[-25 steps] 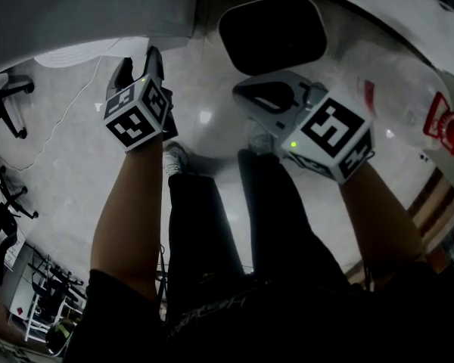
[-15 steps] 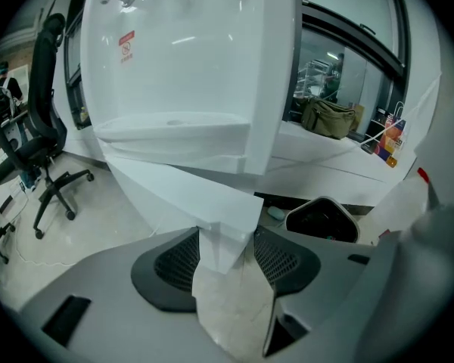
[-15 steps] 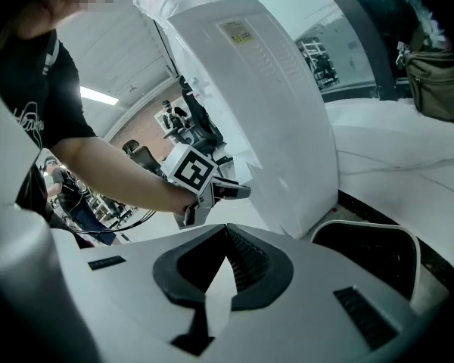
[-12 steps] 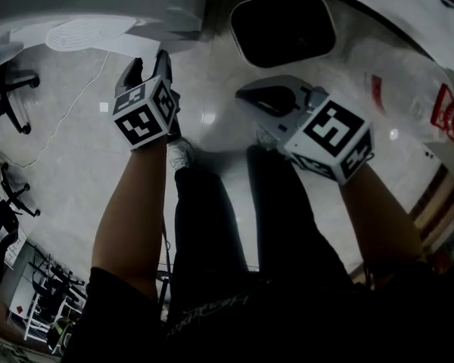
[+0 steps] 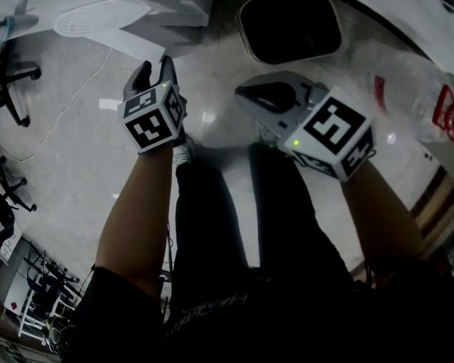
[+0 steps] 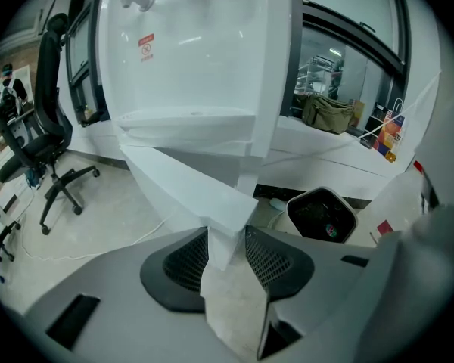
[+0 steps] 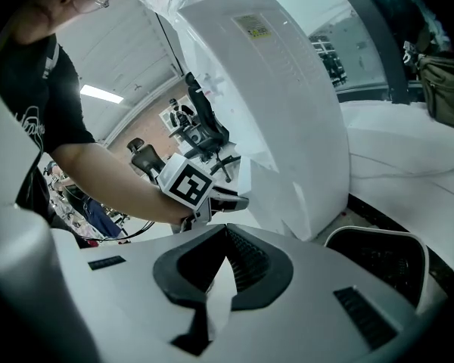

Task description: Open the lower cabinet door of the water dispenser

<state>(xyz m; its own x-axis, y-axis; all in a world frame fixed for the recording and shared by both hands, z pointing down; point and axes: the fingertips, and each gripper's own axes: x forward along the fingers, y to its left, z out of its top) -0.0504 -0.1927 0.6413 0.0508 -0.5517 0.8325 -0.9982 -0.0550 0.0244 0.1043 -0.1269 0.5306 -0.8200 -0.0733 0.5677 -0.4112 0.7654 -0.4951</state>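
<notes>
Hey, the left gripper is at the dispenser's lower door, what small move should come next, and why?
Probably finish closing the left gripper on the cabinet door before pulling. Its jaws have just been closing with the door's edge between them, but I can't tell that the pads press it yet.

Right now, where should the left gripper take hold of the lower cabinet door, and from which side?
Grip the cabinet door at its free outer edge, coming edge-on from the front. The panel is thin and stands swung outward, so that edge fits between the pads. The left gripper has just been closing there, with the edge between its jaws.
</notes>
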